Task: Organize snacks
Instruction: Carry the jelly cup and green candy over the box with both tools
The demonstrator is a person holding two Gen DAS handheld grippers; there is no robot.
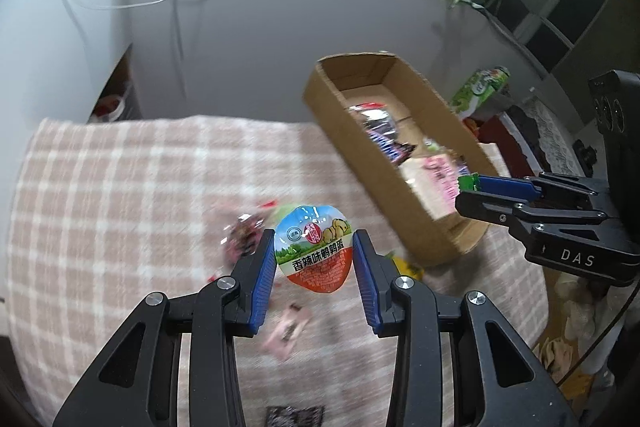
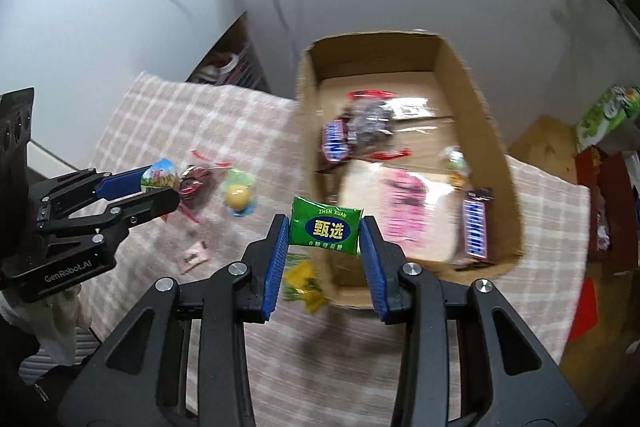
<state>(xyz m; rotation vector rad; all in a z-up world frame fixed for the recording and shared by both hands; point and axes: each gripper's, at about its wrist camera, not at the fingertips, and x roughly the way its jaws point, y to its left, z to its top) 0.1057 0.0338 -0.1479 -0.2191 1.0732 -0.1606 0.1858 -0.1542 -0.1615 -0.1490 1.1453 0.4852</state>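
Green sachet (image 2: 326,231) w/ blue oval, pinched in right hand-held gripper (image 2: 325,239), left hand-held gripper (image 1: 315,255) clamps egg cup (image 1: 314,247).

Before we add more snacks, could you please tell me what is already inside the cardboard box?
The cardboard box holds a clear bag of dark snacks, two blue-striped bars, a pink packet and a small pale item. Anything beneath them is covered.

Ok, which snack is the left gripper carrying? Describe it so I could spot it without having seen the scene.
Start at the cardboard box on the pink checked cloth. Beside it, above the loose snacks on the cloth, the left gripper clamps a rounded sealed cup. Its lid runs blue sky, green band, orange base with Chinese lettering, unlike the flat green packet in the right gripper.
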